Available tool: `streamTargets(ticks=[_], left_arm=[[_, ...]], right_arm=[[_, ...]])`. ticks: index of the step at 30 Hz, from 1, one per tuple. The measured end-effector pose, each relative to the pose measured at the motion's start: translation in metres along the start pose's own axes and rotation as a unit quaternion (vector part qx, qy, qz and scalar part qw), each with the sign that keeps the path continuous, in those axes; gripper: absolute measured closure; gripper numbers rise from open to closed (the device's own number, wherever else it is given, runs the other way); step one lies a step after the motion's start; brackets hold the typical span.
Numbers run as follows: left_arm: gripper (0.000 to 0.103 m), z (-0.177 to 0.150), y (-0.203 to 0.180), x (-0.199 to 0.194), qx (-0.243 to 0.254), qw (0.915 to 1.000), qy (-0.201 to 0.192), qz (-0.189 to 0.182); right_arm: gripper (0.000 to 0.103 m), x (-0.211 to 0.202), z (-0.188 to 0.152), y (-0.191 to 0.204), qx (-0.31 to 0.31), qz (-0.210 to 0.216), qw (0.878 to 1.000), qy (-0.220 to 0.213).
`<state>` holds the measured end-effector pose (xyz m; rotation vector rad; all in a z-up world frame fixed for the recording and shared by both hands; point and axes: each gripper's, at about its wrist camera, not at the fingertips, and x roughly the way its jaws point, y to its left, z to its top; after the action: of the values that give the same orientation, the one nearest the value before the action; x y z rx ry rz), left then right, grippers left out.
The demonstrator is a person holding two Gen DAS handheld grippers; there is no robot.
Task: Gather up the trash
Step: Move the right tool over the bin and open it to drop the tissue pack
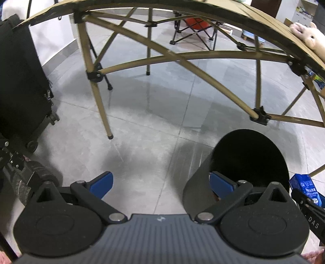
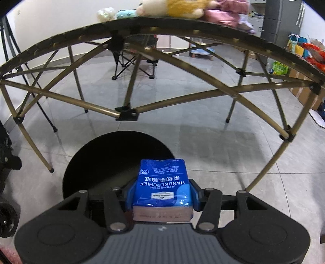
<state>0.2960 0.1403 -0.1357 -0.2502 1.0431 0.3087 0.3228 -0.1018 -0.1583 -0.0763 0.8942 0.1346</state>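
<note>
A: Okay, quick one. Where's the trash?

B: Blue tissue pack (image 2: 162, 186) is clamped between the fingers of the right gripper (image 2: 162, 193), pads pressing both sides. It hangs over the near rim of the black bin (image 2: 97, 154) on the floor, in front of the folding desk (image 2: 126, 113).

A: Left side?

B: Left gripper (image 1: 160, 185) is empty, fingers spread wide. In its view the bin (image 1: 249, 156) sits low right, one blue pad overlapping the rim. Touching or not, can't tell.

A: Step in hand?

B: Looks like the drop. My read: the pack isn't centred over the opening, it's at the near edge. Carry it further in over the dark mouth first, then open the fingers, so it doesn't clip the rim and land on the tiles.

A: Risks?

B: Bin looks light, could shift if bumped. Left gripper could steady the rim. Stuffed toys (image 2: 168, 9) on the desk aren't involved.
</note>
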Motion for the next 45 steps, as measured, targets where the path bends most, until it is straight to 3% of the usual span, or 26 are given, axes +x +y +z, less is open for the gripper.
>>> streamTargets(ticks=[25, 42, 45], left_arm=[[0.000, -0.002, 0.045, 0.013, -0.029, 0.9992, 0.016, 0.023], [0.000, -0.005, 0.046, 0.013, -0.025, 0.9993, 0.015, 0.022], [0.000, -0.005, 0.045, 0.012, -0.023, 0.9994, 0.015, 0.020]], right_arm=[[0.052, 0.056, 0.012, 0.052, -0.020, 0.038, 0.995, 0.085], [0.052, 0.059, 0.016, 0.061, -0.022, 0.045, 0.995, 0.082], [0.047, 0.058, 0.017, 0.057, -0.008, 0.055, 0.995, 0.080]])
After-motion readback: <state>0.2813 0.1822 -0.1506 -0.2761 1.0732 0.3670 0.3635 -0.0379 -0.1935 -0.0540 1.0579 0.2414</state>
